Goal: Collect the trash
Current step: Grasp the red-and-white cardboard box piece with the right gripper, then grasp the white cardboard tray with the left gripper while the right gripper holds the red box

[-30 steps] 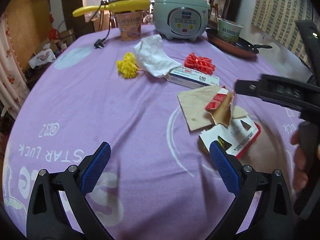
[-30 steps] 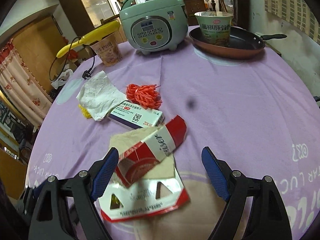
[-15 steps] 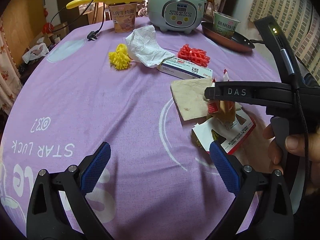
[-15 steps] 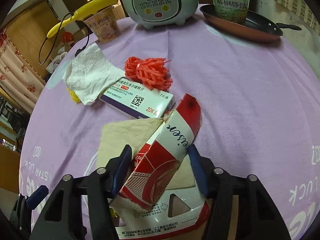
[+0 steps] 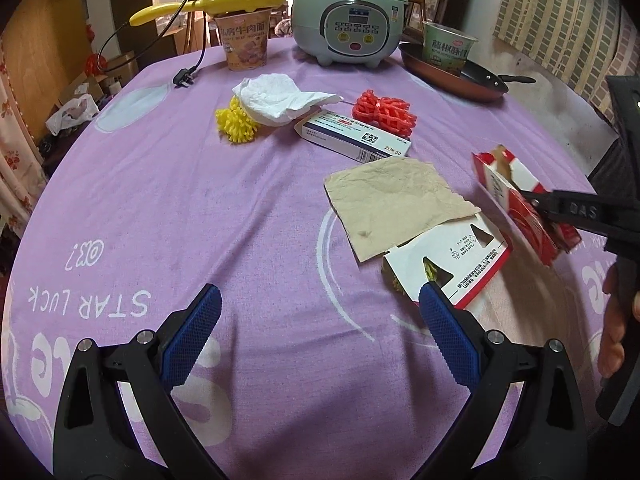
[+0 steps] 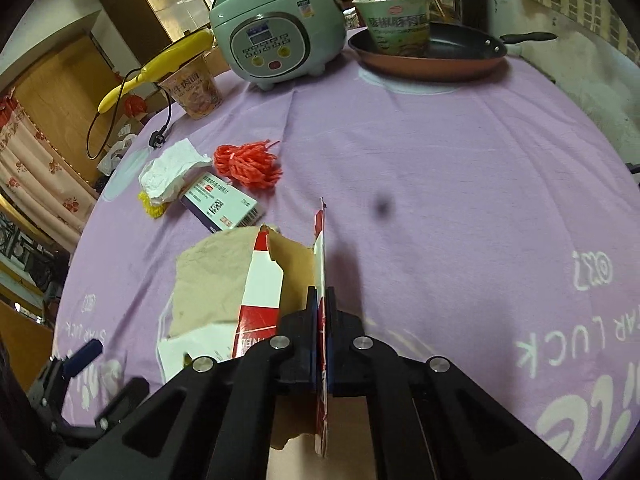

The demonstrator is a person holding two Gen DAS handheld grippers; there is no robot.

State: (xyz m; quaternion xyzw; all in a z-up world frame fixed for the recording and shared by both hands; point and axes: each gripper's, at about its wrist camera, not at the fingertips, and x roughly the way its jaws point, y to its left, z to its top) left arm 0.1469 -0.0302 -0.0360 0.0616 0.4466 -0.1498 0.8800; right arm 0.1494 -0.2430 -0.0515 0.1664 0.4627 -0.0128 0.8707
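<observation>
My right gripper (image 6: 320, 308) is shut on a torn red and white carton (image 6: 262, 280), which stands on edge between its pads. In the left wrist view the same carton (image 5: 516, 208) hangs at the right, just off the purple cloth, in the right gripper (image 5: 536, 200). More trash lies on the cloth: a brown paper napkin (image 5: 392, 196), a flattened white and red box (image 5: 452, 256), a medicine box (image 5: 352, 140), a white tissue (image 5: 280, 96), a yellow net ball (image 5: 234, 124) and a red net bundle (image 5: 384, 110). My left gripper (image 5: 316, 336) hovers open over bare cloth.
At the back stand a green rice cooker (image 5: 348, 28), a noodle cup (image 5: 244, 40) with a yellow corded tool across it, and a frying pan (image 5: 452, 76) holding a green cup (image 5: 448, 46). A plug (image 5: 182, 78) lies at the back left. A person's fingers show at the right edge.
The right gripper's jaws closed on the red and white carton and pulled it off the brown napkin, to the right in the left wrist view. The left gripper stayed open and still.
</observation>
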